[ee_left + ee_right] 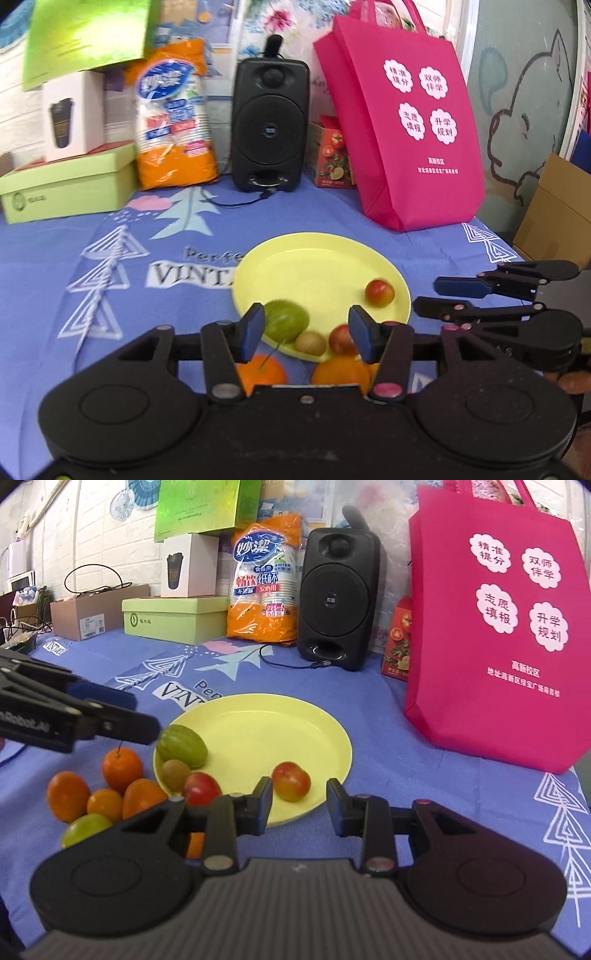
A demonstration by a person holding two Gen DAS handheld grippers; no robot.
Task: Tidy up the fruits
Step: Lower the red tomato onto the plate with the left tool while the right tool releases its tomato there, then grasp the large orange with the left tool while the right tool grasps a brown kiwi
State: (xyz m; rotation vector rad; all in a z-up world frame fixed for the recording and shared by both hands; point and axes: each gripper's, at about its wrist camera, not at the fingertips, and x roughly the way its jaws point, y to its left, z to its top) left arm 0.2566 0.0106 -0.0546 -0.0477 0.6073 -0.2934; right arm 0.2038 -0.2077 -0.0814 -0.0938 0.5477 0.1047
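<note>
A yellow plate [321, 266] [266, 731] lies on the blue cloth. On its near side are a green striped fruit [286, 319] [183, 746], a kiwi [310, 341] [176, 774] and a red fruit [341, 339] [201, 788]. A second red fruit [379, 291] [291, 781] sits apart on the plate. Several oranges [122, 768] [262, 371] and a light green fruit [85, 829] rest on the cloth beside the plate. My left gripper [308, 332] [142, 716] hovers open over the plate's near edge, pads touching nothing. My right gripper [299, 803] [428, 295] has a narrow empty gap.
Along the back stand a pink tote bag [406, 122], a black speaker [269, 125] with its cable, an orange pack of paper cups [173, 114] and a green box [70, 184]. A cardboard box [554, 218] sits past the table's right edge.
</note>
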